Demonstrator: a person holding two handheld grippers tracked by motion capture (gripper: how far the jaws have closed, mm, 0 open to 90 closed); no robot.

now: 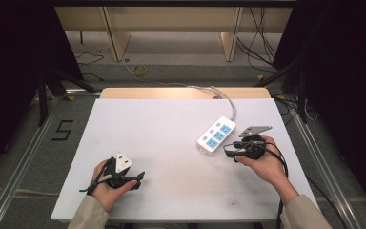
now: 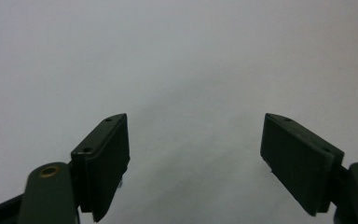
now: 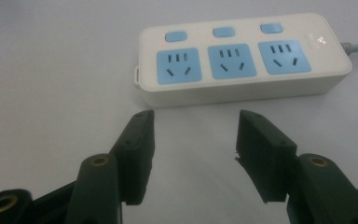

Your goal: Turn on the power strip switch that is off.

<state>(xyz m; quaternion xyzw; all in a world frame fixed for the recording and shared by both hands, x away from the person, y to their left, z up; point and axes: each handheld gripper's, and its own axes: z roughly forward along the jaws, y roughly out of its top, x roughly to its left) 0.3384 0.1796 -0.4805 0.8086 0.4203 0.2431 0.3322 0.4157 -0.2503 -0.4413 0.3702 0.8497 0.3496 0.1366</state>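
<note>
A white power strip (image 1: 216, 135) with three blue sockets and three blue switches lies on the right half of the white table (image 1: 162, 143); its grey cord runs off the far edge. My right gripper (image 1: 228, 151) sits just to the strip's right, pointing at its long side, jaws open and empty. In the right gripper view the strip (image 3: 242, 56) lies a short way past the right gripper (image 3: 195, 122). My left gripper (image 1: 140, 177) rests low near the front left, open. In the left gripper view the left gripper (image 2: 196, 126) has bare table between its jaws.
The strip's cord (image 1: 226, 98) loops over the table's far edge. Beyond the table lie a floor with cables (image 1: 138, 70) and wooden furniture legs (image 1: 116, 38). Dark curtains stand at both sides. A metal rail (image 1: 26, 152) runs along the left.
</note>
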